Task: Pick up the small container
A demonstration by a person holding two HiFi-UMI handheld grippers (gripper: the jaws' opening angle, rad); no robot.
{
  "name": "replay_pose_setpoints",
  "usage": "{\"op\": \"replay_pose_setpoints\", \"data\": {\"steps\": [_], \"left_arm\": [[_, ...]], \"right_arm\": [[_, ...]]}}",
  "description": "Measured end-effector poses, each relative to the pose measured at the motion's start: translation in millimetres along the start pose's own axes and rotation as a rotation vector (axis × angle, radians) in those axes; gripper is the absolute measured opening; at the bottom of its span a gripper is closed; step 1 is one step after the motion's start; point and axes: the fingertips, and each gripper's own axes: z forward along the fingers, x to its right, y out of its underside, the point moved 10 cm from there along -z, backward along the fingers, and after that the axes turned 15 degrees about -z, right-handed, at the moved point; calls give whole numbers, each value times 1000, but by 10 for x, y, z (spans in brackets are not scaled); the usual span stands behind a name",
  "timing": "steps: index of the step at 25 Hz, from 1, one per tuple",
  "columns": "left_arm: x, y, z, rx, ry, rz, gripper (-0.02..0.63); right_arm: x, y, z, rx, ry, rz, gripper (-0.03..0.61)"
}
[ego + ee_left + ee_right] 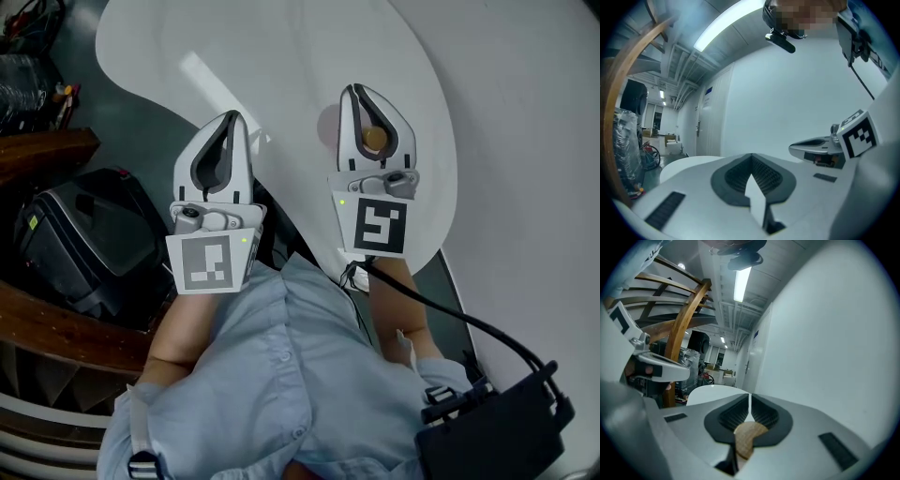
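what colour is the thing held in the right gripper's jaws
Tan brown, cork-like. The small container shows best in the right gripper view.

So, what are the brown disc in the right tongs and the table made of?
The brown disc: probably cork or light wood, matt, finely speckled. The table: white, smooth, slightly glossy, reflecting a lamp; plastic or painted board, I cannot tell.

A bare workshop or lab hall: exposed ceiling pipes (683, 91), a strip light (740, 284), plastic-wrapped goods (626, 140), cardboard boxes (670, 138).
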Motion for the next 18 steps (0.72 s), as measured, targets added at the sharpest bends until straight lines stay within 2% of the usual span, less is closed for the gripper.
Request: {"op": "replay_pose_setpoints", "data": {"steps": [4, 9, 18], "left_arm": [[162, -59, 100, 24, 10, 6, 0], [279, -343, 67, 99, 32, 11, 0], [496, -428, 11, 146, 62, 45, -1]], "right_arm": [[172, -137, -169, 29, 11, -10, 17], [217, -478, -363, 77, 29, -35, 17], [241, -501, -503, 111, 30, -18, 17]]}}
